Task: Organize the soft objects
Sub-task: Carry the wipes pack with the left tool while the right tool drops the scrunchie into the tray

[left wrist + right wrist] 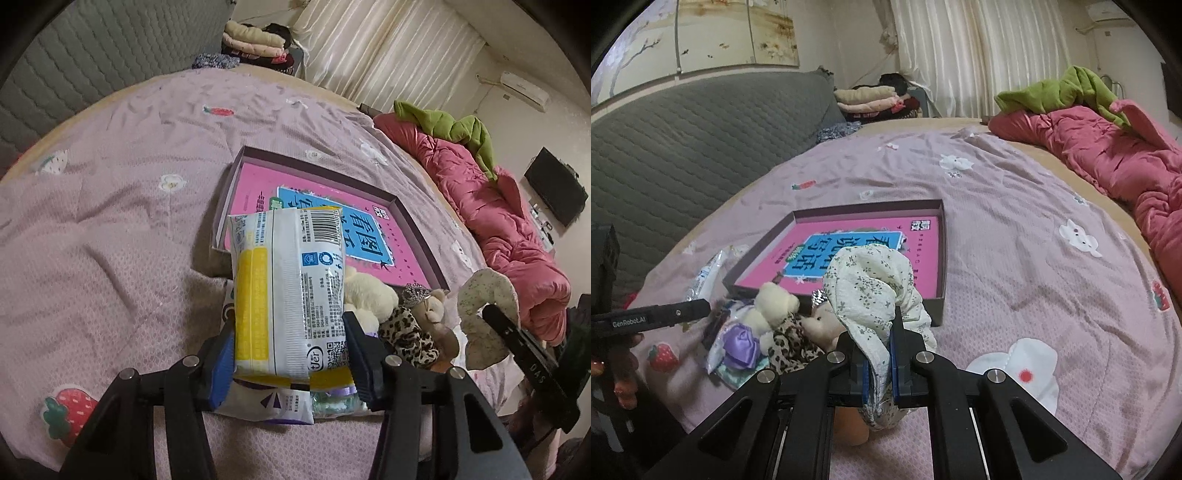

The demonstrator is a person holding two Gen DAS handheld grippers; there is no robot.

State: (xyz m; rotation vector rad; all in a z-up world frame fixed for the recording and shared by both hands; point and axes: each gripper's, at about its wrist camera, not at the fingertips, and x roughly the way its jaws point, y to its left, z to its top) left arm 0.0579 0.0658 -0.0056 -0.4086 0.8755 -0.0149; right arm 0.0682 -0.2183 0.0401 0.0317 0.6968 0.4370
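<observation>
A: Yellow-and-white tissue pack (288, 291) sits clamped between the jaws of the left gripper (290, 354), pads pressing both its sides, raised above the pink bedspread (110, 221).

B: Right side?

A: Right gripper (882, 354) clenched tight on a cream floral cloth (871, 288); the fabric bunches above the jaws and a tail hangs below them.

B: Where do the rest lie?

A: On the bedspread in front of a shallow dark box (943, 258) with a pink book (849, 251) in it. Cream teddy bear (775, 306), a brown bear in leopard print (798, 339), a purple satin bow (738, 347) on a plastic packet, all touching in one heap.

B: Further off?

A: Red quilt (1108, 155) with a green garment (1063, 92) on it, along the bed's far edge.
</observation>
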